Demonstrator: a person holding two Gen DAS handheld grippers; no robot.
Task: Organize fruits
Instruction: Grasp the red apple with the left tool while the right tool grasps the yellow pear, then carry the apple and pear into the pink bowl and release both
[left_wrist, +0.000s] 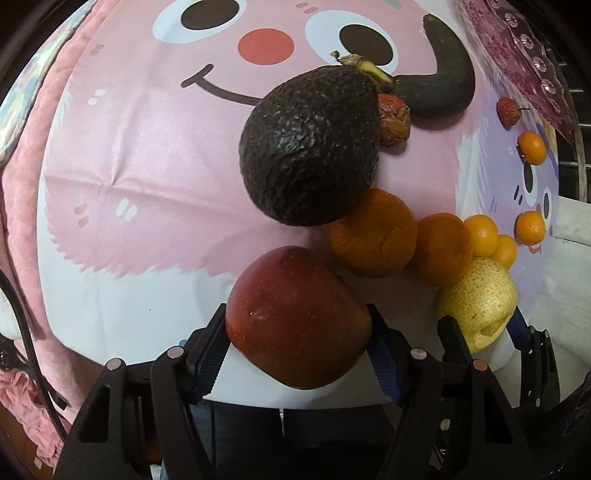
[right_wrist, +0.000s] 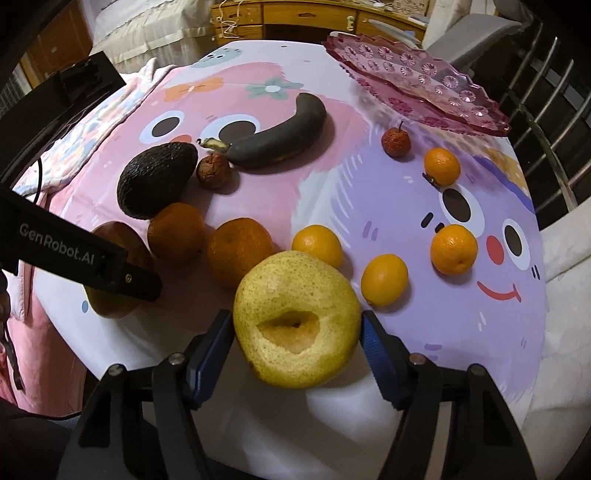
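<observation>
The left tongs clamp the red apple, the right tongs the yellow pear, both low over the worktop. Beyond, oranges, avocado and banana lie loose; the pink tray looks empty, so sorting has barely begun.

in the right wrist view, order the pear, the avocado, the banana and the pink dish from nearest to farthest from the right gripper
1. Pear, between the right gripper fingers.
2. Avocado, up left.
3. Banana, behind the avocado, centre.
4. Pink dish, far right edge of the table.
</observation>
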